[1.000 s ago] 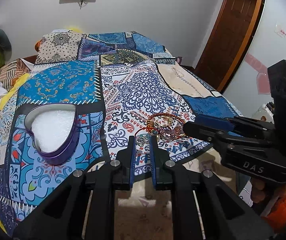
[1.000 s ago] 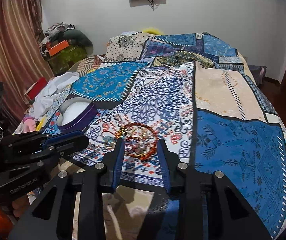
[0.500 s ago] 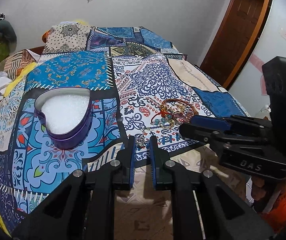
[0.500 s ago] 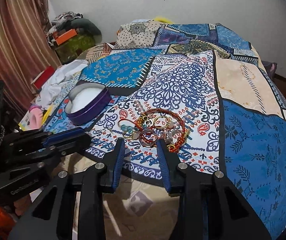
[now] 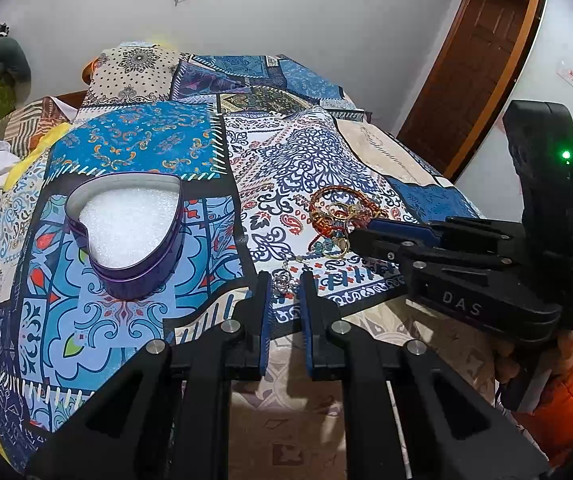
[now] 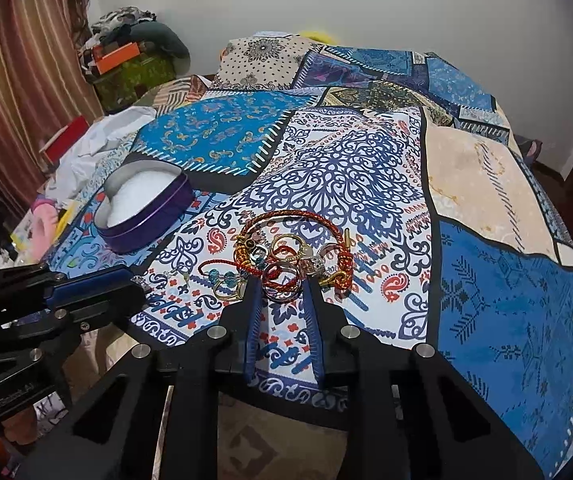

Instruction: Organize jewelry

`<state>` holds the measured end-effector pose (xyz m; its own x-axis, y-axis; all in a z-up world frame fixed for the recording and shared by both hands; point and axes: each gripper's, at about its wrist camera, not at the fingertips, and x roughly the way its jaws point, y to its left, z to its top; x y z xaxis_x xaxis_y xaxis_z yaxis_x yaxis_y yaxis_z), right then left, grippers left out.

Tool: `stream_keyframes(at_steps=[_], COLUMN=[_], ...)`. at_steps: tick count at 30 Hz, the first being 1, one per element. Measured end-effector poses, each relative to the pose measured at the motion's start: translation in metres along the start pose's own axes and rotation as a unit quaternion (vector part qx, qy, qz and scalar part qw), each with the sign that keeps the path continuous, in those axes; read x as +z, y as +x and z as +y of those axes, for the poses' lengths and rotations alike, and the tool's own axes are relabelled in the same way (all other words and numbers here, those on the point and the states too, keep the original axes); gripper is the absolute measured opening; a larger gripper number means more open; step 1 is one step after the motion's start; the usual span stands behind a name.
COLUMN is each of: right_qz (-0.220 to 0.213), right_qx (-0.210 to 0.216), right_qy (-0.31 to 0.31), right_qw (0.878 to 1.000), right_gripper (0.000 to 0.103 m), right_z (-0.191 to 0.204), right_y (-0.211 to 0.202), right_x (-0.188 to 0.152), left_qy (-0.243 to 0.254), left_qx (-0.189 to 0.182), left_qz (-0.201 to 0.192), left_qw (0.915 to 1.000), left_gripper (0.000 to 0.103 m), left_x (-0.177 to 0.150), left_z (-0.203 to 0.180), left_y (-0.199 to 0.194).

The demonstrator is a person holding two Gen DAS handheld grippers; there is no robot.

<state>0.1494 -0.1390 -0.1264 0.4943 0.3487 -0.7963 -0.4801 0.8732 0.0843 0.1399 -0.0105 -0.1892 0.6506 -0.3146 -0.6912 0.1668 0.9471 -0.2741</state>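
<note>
A pile of jewelry [image 6: 286, 256], with red cord bracelets, gold rings and blue beads, lies on the patterned bedspread; it also shows in the left wrist view [image 5: 338, 220]. A purple heart-shaped tin [image 5: 126, 228] with white foam lining sits open to its left, also in the right wrist view [image 6: 142, 208]. My left gripper [image 5: 284, 280] is open, its tips on either side of a small silver piece [image 5: 282, 280] at the bed's edge. My right gripper [image 6: 282, 286] is open, its tips at the pile's near edge around a ring [image 6: 282, 284].
The bedspread [image 6: 506, 320] ends just in front of both grippers, with patterned floor below. Clothes and a white cloth [image 6: 98, 148] lie at the bed's left. A wooden door [image 5: 474, 72] stands at the right. A curtain [image 6: 18, 100] hangs on the left.
Both grippers have moved forward and down toward the bed; the jewelry pile and tin now appear closer. Both stay open.
</note>
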Motion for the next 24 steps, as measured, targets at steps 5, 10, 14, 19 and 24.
stream_keyframes(at_steps=[5,10,14,19,24], right_qz=[0.001,-0.005,-0.009,-0.023,-0.042], right_qx=[-0.012,-0.018,-0.008,-0.003,0.001], right_qy=[-0.012,-0.017,-0.005,0.004,0.008], right_qw=[1.0,1.0,1.0,1.0,0.999], right_gripper=[0.019,0.018,0.018,0.018,0.018], right_z=[0.003,0.004,0.003,0.001,0.004], right_y=[0.002,-0.001,-0.007,-0.02,-0.035], right_x=[0.001,0.0,-0.001,0.0,0.004], left_qy=[-0.001,-0.002,0.0,0.003,0.005], left_qx=[0.0,0.001,0.004,0.009,0.017], left_qz=[0.0,-0.001,-0.004,-0.016,-0.034], left_qw=[1.0,1.0,1.0,0.9998,0.9993], left_gripper=[0.012,0.012,0.012,0.012,0.012], left_x=[0.0,0.001,0.003,0.007,0.011], left_z=[0.0,0.0,-0.002,-0.006,-0.007], left_y=[0.0,-0.002,-0.007,-0.017,-0.03])
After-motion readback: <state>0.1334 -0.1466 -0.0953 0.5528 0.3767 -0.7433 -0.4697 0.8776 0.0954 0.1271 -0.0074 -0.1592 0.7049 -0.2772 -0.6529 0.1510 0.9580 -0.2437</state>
